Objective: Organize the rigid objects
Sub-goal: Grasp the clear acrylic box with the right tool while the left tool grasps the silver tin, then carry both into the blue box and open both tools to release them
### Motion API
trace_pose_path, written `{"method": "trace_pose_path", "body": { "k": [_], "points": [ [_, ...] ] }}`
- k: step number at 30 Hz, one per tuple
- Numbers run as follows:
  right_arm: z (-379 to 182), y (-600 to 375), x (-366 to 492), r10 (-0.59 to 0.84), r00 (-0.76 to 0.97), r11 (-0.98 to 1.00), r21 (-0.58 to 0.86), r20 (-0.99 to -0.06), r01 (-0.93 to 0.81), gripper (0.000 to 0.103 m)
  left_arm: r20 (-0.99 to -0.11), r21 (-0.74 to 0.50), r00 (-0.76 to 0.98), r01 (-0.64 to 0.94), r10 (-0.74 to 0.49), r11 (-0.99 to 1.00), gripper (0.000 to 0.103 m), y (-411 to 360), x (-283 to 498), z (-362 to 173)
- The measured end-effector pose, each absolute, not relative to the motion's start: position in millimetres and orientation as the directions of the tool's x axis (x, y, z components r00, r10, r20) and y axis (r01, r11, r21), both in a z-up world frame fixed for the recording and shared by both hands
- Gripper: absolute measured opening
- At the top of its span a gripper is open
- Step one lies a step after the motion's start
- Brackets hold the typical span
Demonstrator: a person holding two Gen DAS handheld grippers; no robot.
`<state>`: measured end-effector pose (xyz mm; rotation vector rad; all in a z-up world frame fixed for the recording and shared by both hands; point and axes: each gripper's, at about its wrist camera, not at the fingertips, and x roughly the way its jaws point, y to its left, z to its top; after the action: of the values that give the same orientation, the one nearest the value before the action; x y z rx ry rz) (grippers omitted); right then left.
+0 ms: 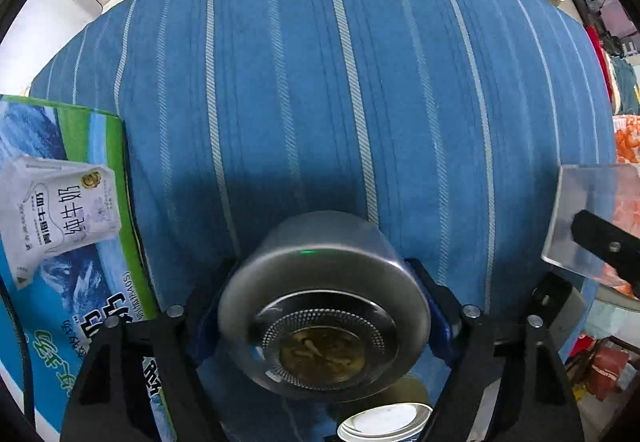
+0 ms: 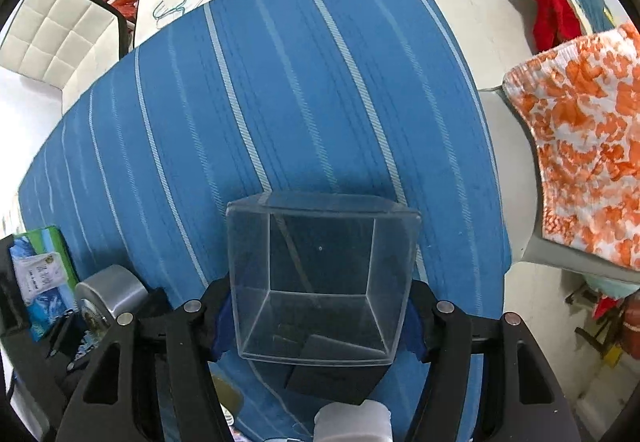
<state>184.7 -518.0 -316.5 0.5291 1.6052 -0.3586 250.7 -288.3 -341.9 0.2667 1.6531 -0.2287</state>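
Note:
My left gripper (image 1: 324, 302) is shut on a round silver metal tin (image 1: 320, 306) with a gold emblem on its end, held above the blue striped cloth (image 1: 320, 82). The tin also shows at the left of the right wrist view (image 2: 108, 294). My right gripper (image 2: 320, 306) is shut on a clear plastic box (image 2: 320, 278), empty and held above the cloth. The clear box and right gripper finger also show at the right edge of the left wrist view (image 1: 588, 222).
A blue and green milk carton box (image 1: 68, 226) lies at the left. A white round container (image 1: 384, 422) sits below the tin; a black box (image 2: 336, 378) and white cap (image 2: 352, 422) sit below the clear box. Orange patterned fabric (image 2: 580, 146) hangs at right.

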Motion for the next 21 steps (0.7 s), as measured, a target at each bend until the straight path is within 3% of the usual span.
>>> {"method": "trace_pose_path", "body": {
  "k": [2, 8, 21],
  "points": [
    [-315, -514, 187, 0.105, -0.054, 0.849, 0.061, -0.993, 0.525, 0.067, -0.996, 0.018, -0.073, 0.319, 0.043, 0.948, 0.069, -290, 247, -337],
    [-297, -504, 182, 0.050, -0.031, 0.866, 0.028, -0.998, 0.500, 0.066, -0.997, 0.054, -0.034, 0.326, 0.069, 0.944, 0.069, -295, 237, -326],
    [-193, -452, 139, 0.039, 0.153, 0.887, 0.105, -0.987, 0.450, 0.066, -0.980, 0.084, 0.200, 0.367, 0.010, 0.926, 0.069, -289, 177, -199]
  ]
}}
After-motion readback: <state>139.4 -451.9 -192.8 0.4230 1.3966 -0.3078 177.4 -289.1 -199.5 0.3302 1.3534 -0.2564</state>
